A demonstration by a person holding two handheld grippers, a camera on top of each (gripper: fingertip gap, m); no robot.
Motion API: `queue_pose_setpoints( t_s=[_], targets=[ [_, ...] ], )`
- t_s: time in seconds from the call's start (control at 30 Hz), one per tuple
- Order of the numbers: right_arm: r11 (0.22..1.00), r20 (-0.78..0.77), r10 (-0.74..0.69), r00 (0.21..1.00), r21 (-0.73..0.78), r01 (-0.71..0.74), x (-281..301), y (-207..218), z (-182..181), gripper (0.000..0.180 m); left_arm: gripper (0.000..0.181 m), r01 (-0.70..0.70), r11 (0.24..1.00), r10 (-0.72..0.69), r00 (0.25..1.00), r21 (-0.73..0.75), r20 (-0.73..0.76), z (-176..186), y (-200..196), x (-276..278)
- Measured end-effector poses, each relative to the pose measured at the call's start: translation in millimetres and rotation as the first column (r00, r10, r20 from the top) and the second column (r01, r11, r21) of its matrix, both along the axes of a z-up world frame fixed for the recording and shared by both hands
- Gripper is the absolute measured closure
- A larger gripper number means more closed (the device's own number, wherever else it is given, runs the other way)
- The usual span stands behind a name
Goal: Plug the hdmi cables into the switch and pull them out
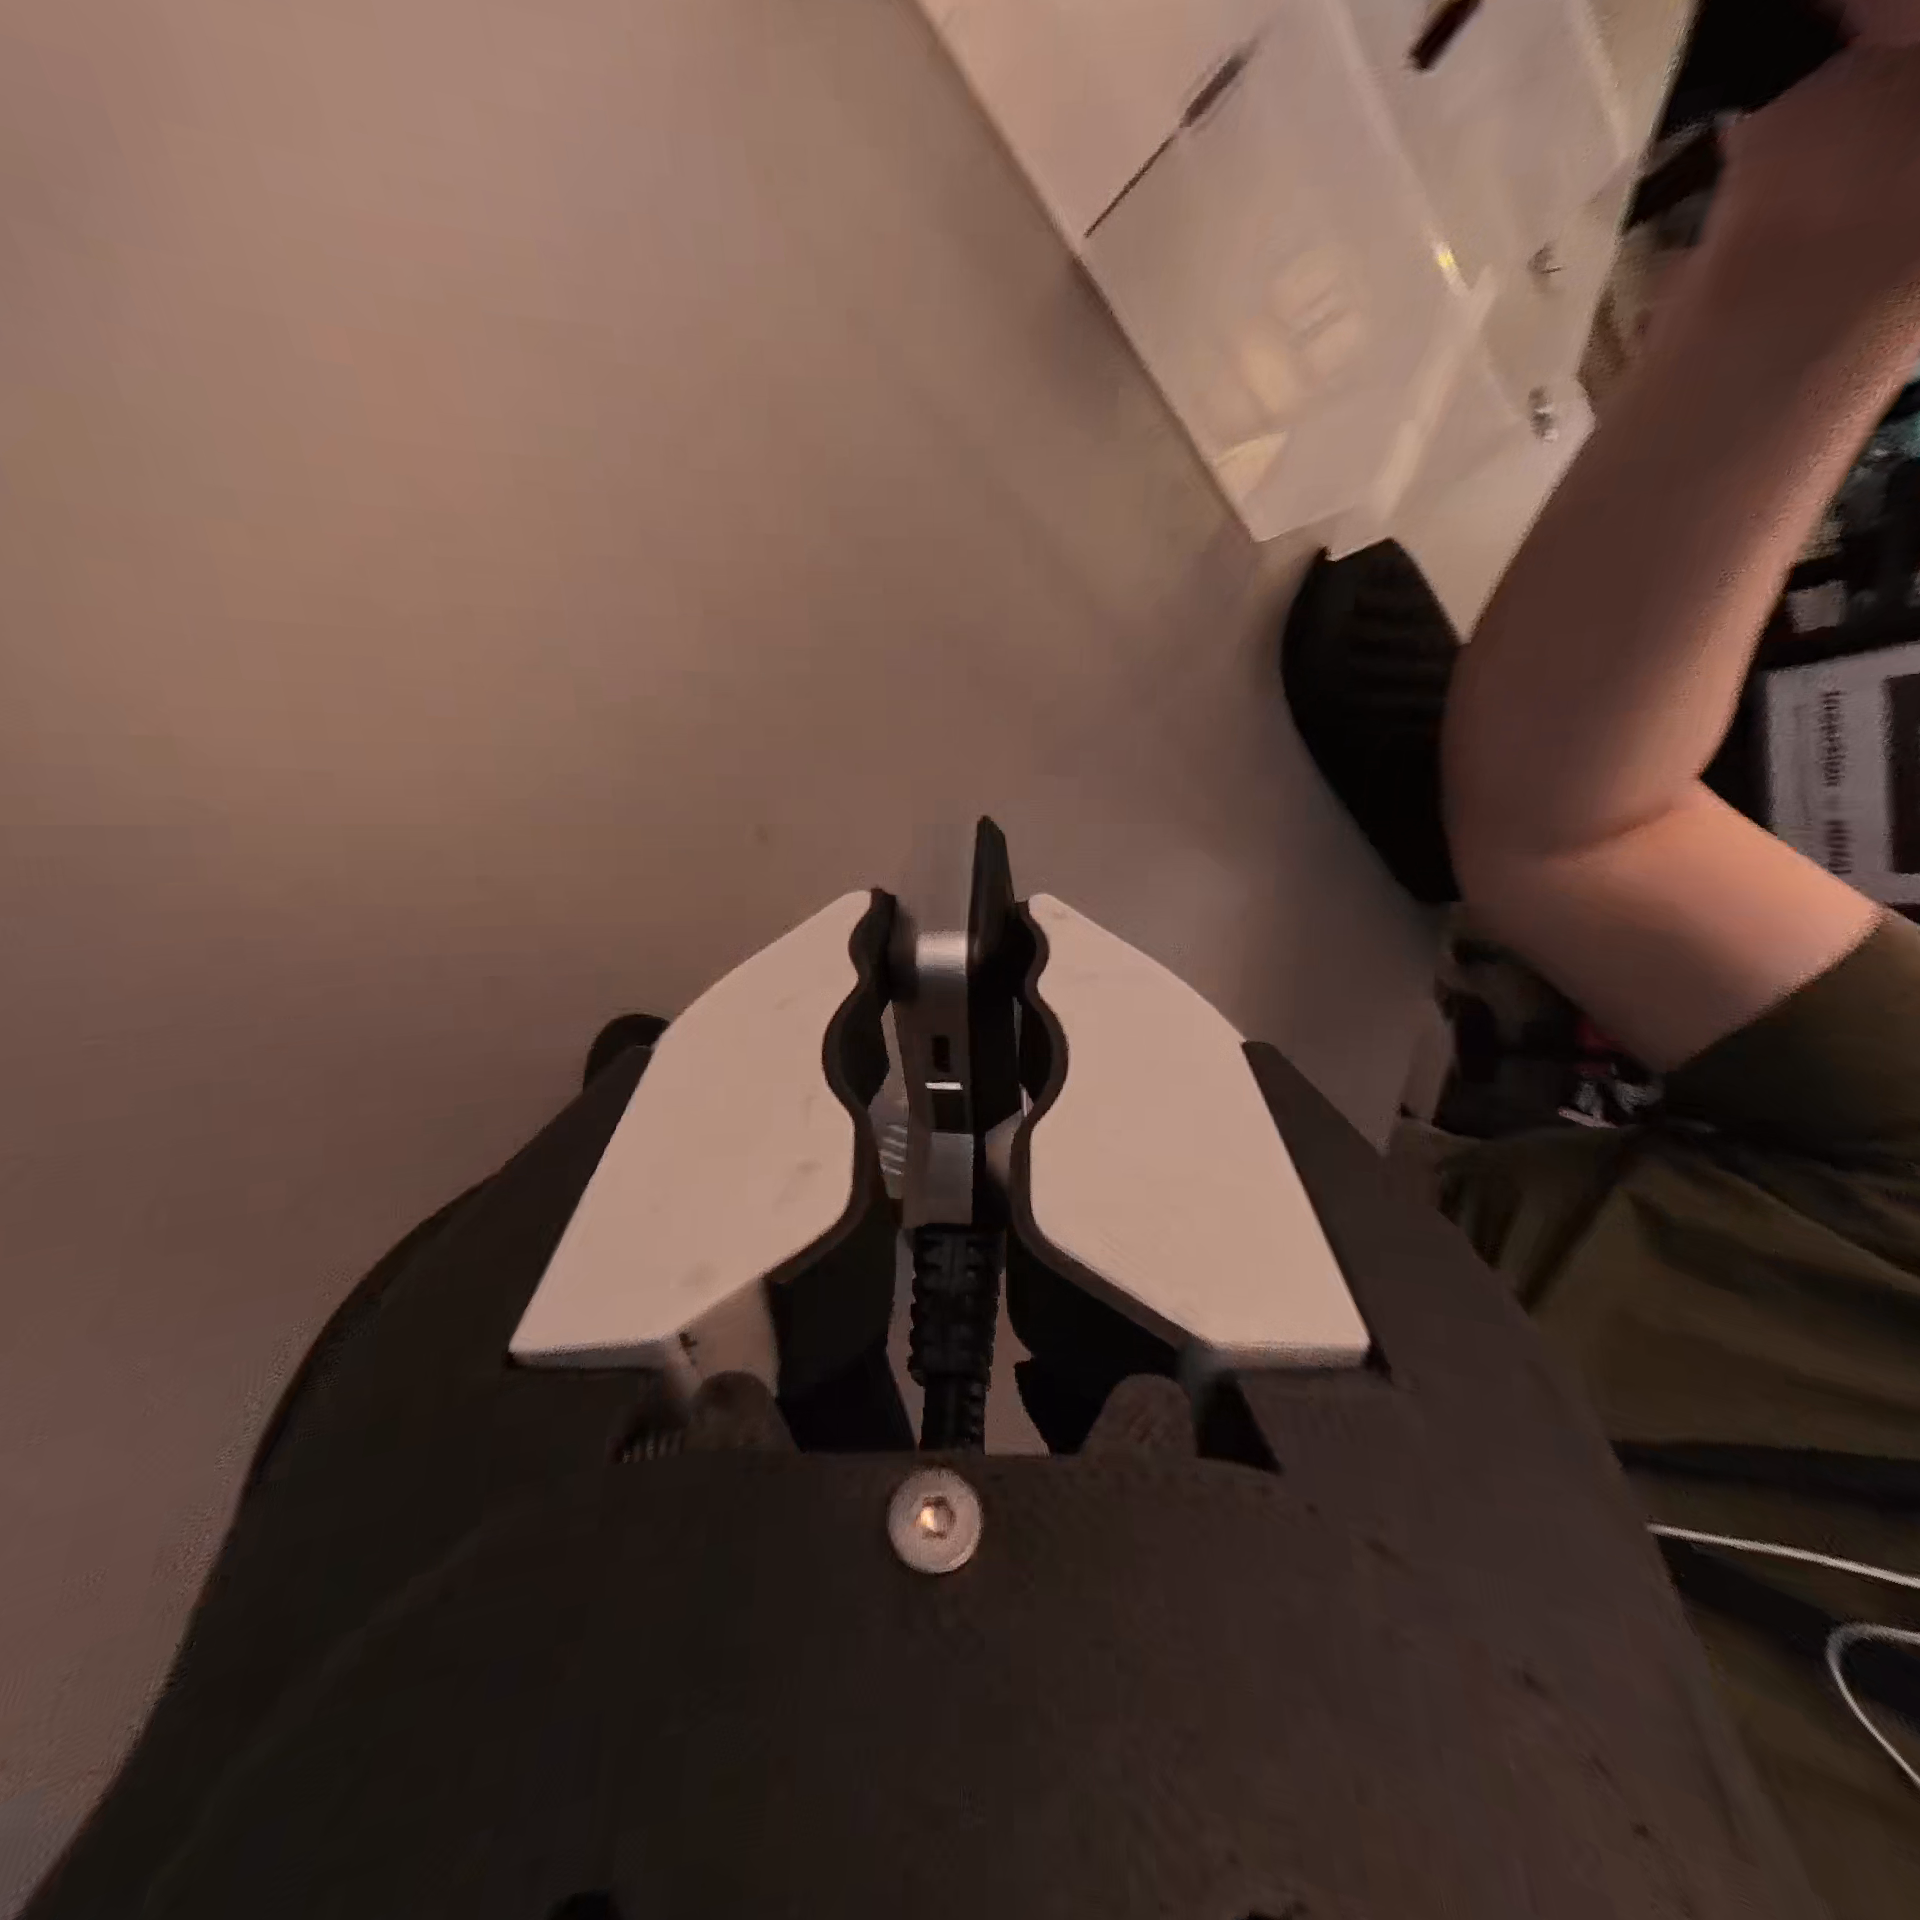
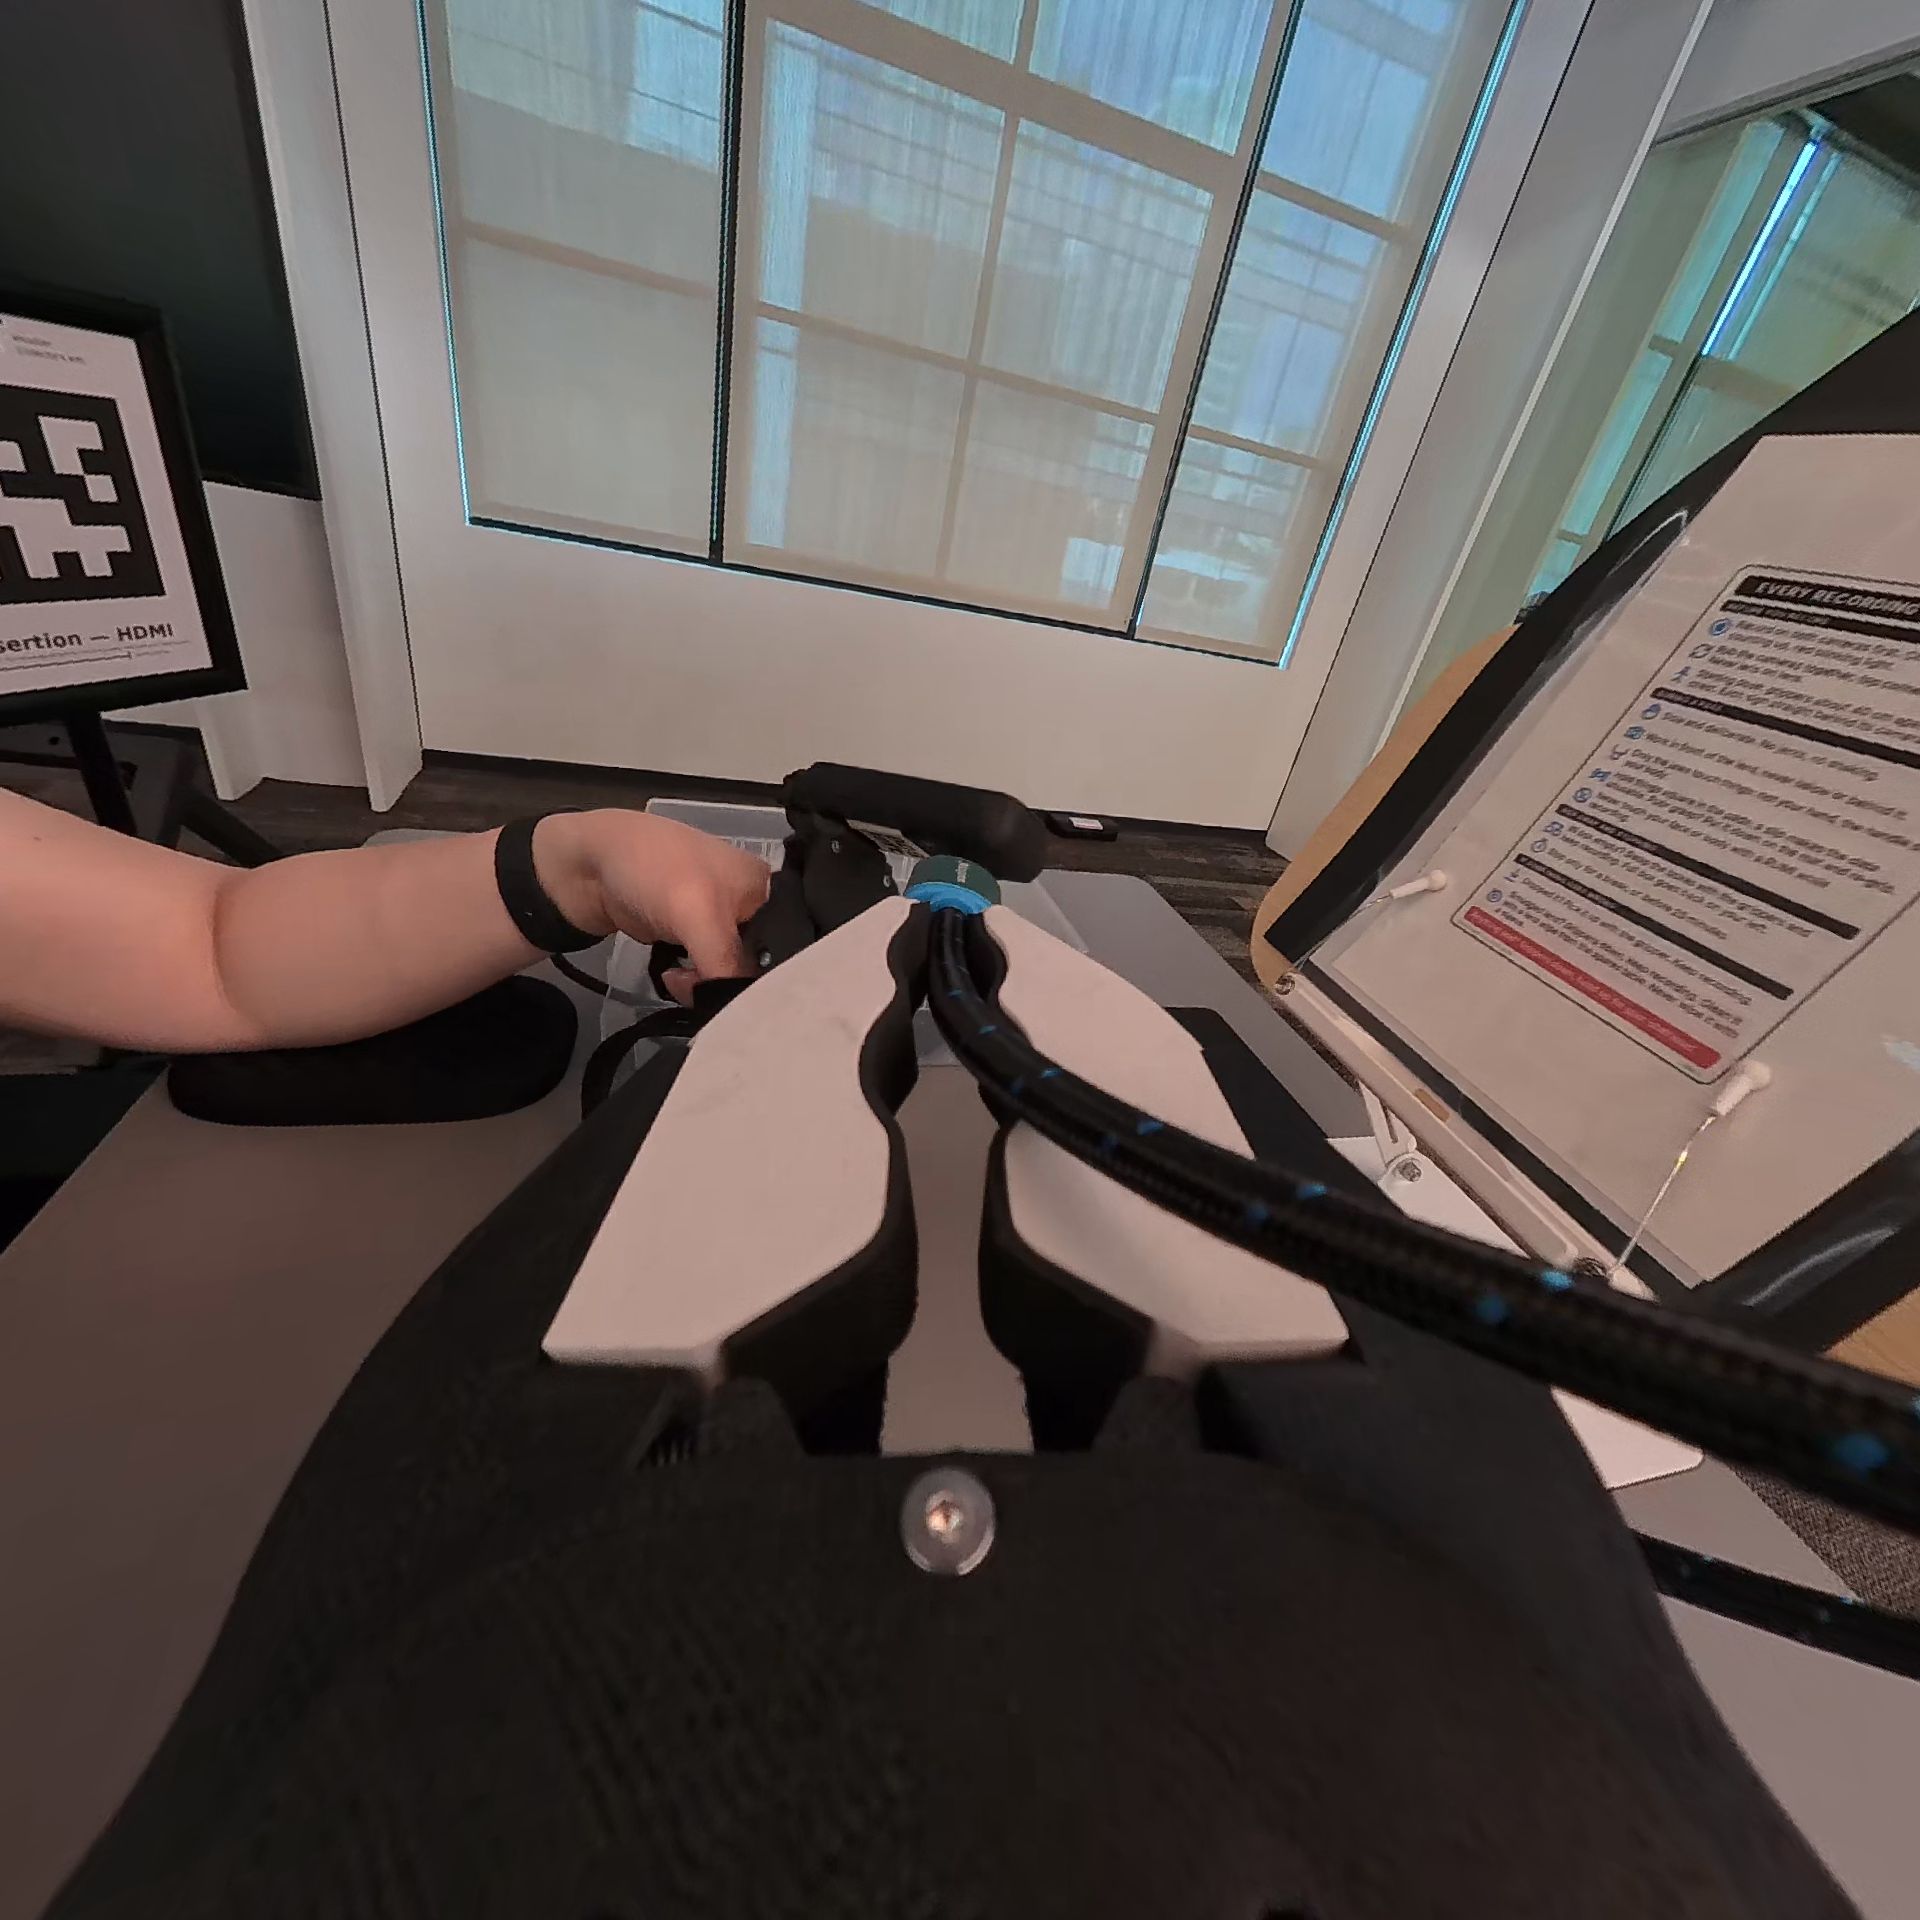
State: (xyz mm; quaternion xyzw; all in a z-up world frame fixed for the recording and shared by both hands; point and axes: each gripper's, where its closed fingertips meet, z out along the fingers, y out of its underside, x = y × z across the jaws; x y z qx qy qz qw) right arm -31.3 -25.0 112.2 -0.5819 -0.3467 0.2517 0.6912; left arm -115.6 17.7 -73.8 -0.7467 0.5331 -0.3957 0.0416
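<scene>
Currently the left gripper (image 1: 951, 914) is pinching the switch (image 1: 940, 997) — a small silver-and-black box held edge-on between the black pads (image 1: 992, 935), its ports facing the camera. A black ribbed cable boot (image 1: 951, 1288) leaves the switch toward 6 o'clock and runs down between the fingers. Behind the tips is plain beige table (image 1: 468, 520). At 1 o'clock sits a clear acrylic stand (image 1: 1320, 260), blurred. At 3 o'clock a bare forearm (image 1: 1662, 582) crosses the left wrist view, elbow next to a black wrist pad (image 1: 1361, 717).

Right gripper (image 2: 940, 914): tongs pressed together on the hdmi cable (image 2: 1247, 1174), black braid with blue flecks. Grip is right behind the blue collar (image 2: 940, 896) at the plug end; the plug body itself is hidden past the tips, so I cannot tell its orientation. Cable trails off toward 4 o'clock, over the right finger and out of frame.

Just beyond the right tips, at 12 o'clock in the right wrist view, the person's hand (image 2: 644, 883) with a black wristband (image 2: 525, 883) holds the other gripper's black handle (image 2: 914, 810). Cannot tell from here whether plug and switch are touching. Marker board (image 2: 83, 499) at 9 o'clock, instruction sheet (image 2: 1704, 821) on a tilted stand at 3 o'clock, window (image 2: 935, 312) behind.
</scene>
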Motion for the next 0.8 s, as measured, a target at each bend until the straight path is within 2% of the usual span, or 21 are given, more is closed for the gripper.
queue_pose_setpoints(
  t_s=[0.2, 0.4, 0.67, 0.8],
  targets=[
    [1.0, 0.025, 0.002, 1.0, -0.021, -0.001, -5, 5, -8, 0.173, 0.154, -0.058, 0.994, 0.056, 0.998, 0.098, 0.019, 5, 14, 2],
    [1.0, 0.047, 0.009, 0.999, -0.028, -0.008, -10, 8, -13, 0.173, 0.134, -0.106, 0.925, 0.107, 0.994, 0.364, 0.019, 23, 38, -9],
    [1.0, 0.045, 0.012, 0.999, -0.022, -0.011, -10, 7, -13, 0.173, 0.129, -0.061, 0.915, 0.081, 0.996, 0.399, -0.032, 15, 48, -21],
    [1.0, 0.039, 0.011, 0.999, -0.015, -0.011, -8, 6, -11, 0.173, 0.128, -0.028, 0.906, 0.086, 0.989, 0.422, -0.12, -2, 56, -32]
  ],
)
